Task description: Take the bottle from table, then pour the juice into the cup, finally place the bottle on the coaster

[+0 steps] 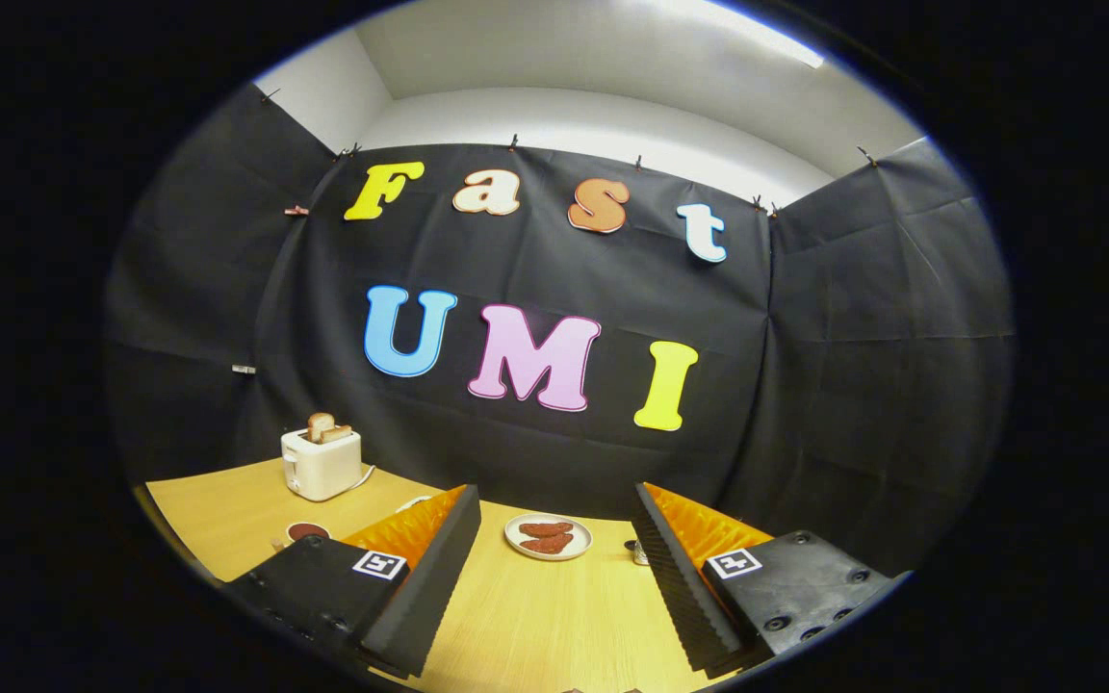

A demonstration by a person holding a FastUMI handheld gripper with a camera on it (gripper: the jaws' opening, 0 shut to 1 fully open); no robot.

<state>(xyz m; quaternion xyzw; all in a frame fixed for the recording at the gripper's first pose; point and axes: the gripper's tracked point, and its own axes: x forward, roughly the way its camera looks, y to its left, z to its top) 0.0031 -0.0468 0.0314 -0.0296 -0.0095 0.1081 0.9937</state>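
One gripper (554, 577), two fingers (434, 577), spread wide apart, nothing between them but bare table (535, 626). Neither finger touches any object. Each finger carries one square marker tag, so two tags in total. The gripper sits low over the tabletop and points roughly level toward the back wall, slightly tilted, with the right finger riding a bit lower than the left.

Counts on the wooden table: one white toaster (322, 464) at about 10 o'clock from the gripper, well beyond the left finger, with two slices of toast (327, 427) sticking out of its top. One white cord runs from the toaster along the table toward the left finger. One white plate (549, 536) at 12 o'clock, just beyond the gap between the fingers, holding two reddish-brown pieces of food, kind unclear. One small round dark reddish disc with a pale rim (307, 531) at about 9 o'clock, just outside the left finger; can't tell if it is the cup or the coaster. One small metallic item (639, 551) at about 1 o'clock, half hidden behind the right finger, too small to identify.

Bottle: can't pick it out for sure anywhere on the table.
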